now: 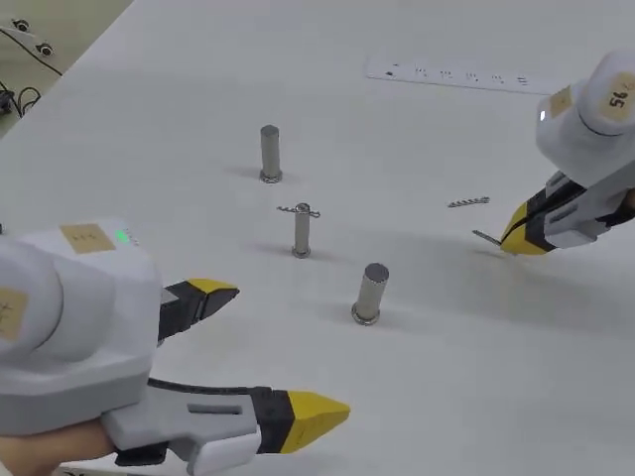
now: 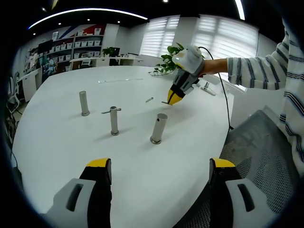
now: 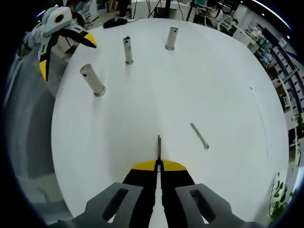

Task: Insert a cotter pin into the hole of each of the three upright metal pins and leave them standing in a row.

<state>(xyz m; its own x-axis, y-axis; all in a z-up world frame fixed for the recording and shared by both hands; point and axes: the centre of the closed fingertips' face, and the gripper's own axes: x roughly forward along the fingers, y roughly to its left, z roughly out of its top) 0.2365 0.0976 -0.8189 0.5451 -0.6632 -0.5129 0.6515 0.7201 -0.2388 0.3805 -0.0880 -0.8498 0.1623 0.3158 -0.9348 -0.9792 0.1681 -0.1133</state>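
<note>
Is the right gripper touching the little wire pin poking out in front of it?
Touching. In the right gripper view, the right gripper has its jaws closed on the cotter pin, which sticks out from between the yellow tips.

1. The right gripper (image 3: 159, 164) clamps a cotter pin (image 3: 158, 147) that points ahead over the table (image 3: 223, 71).
2. A second cotter pin (image 3: 199, 136) lies just to its right.
3. Far ahead stand the left pin (image 3: 93, 80), middle pin (image 3: 127, 50) and right pin (image 3: 171, 38).
4. The left gripper (image 3: 64, 53) is at the far left, jaws apart.
</note>
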